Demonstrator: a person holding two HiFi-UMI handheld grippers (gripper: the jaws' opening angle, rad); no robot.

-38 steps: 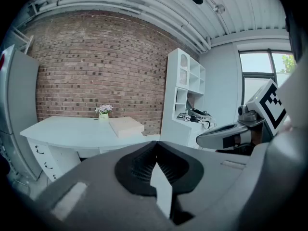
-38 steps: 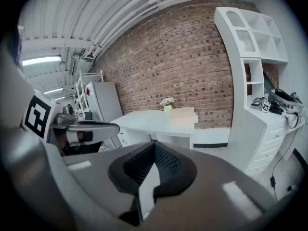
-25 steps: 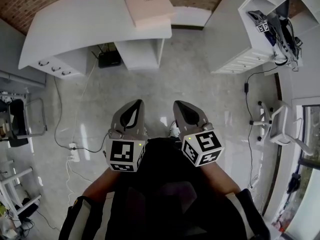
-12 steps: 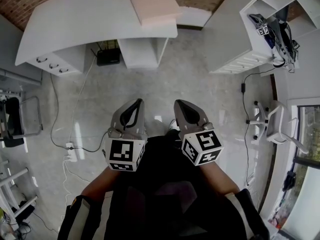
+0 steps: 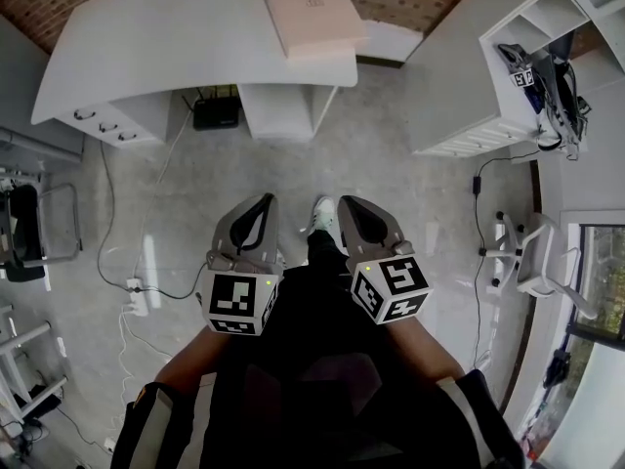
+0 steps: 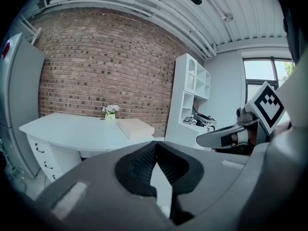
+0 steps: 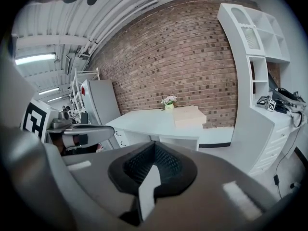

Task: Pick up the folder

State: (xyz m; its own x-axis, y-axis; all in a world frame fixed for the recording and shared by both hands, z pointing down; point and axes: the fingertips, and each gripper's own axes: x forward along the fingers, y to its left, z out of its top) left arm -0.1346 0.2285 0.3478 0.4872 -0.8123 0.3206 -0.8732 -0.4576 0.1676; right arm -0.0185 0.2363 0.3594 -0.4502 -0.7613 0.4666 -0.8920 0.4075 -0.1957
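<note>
The folder (image 5: 311,16) is a flat pale pink one lying on the white curved desk (image 5: 146,57) at the far side of the room. It also shows in the left gripper view as the folder (image 6: 136,127) and in the right gripper view as the folder (image 7: 189,115). My left gripper (image 5: 260,206) and right gripper (image 5: 354,206) are held side by side in front of my body, over the floor and well short of the desk. Both are shut with nothing in them, as their own views show for the left gripper (image 6: 155,146) and the right gripper (image 7: 154,147).
A small flower pot (image 6: 111,110) stands on the desk behind the folder. A black box (image 5: 216,113) sits under the desk, with cables (image 5: 146,281) trailing over the floor at left. A white shelf unit (image 5: 469,86) stands at right, a white stool (image 5: 522,252) beyond it.
I have stepped toward the desk: a shoe now shows between the grippers, and the desk and folder have slid rightward in the head view. Both grippers stayed shut.
</note>
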